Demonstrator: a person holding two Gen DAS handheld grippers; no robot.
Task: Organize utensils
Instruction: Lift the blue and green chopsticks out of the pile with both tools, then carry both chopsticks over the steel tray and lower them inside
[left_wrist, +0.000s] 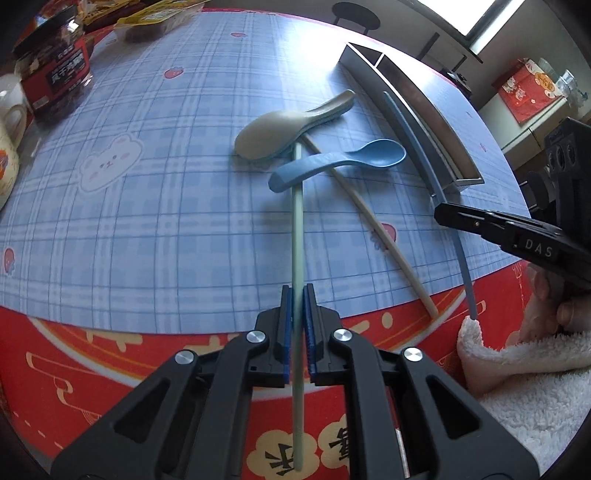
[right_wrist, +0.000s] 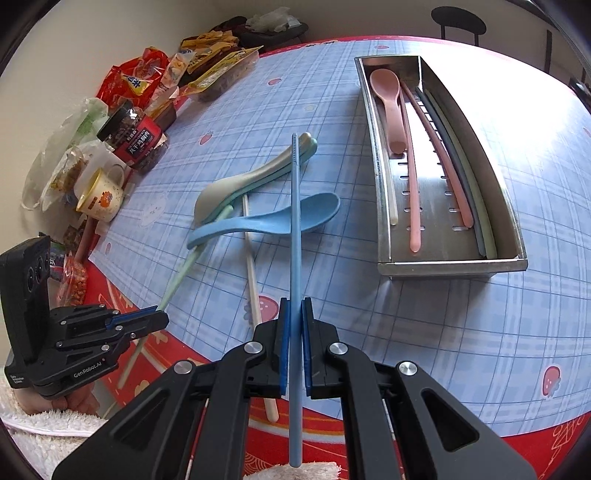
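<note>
My left gripper (left_wrist: 297, 291) is shut on a pale green chopstick (left_wrist: 297, 221) whose far end lies under the spoons. My right gripper (right_wrist: 295, 306) is shut on a blue chopstick (right_wrist: 294, 206), held above the table; the right gripper also shows in the left wrist view (left_wrist: 443, 212). A beige spoon (left_wrist: 280, 127) stacked on a green one, a blue spoon (left_wrist: 340, 162) and a cream chopstick (left_wrist: 373, 225) lie on the blue plaid mat. The steel tray (right_wrist: 448, 267) holds a pink spoon (right_wrist: 388, 99) and several chopsticks.
A dark-lidded jar (right_wrist: 133, 138), a cup (right_wrist: 99, 194) and snack bags (right_wrist: 147, 79) crowd the table's left edge. A white towel (left_wrist: 517, 369) lies at the near right. The red cloth (left_wrist: 110, 354) borders the mat in front.
</note>
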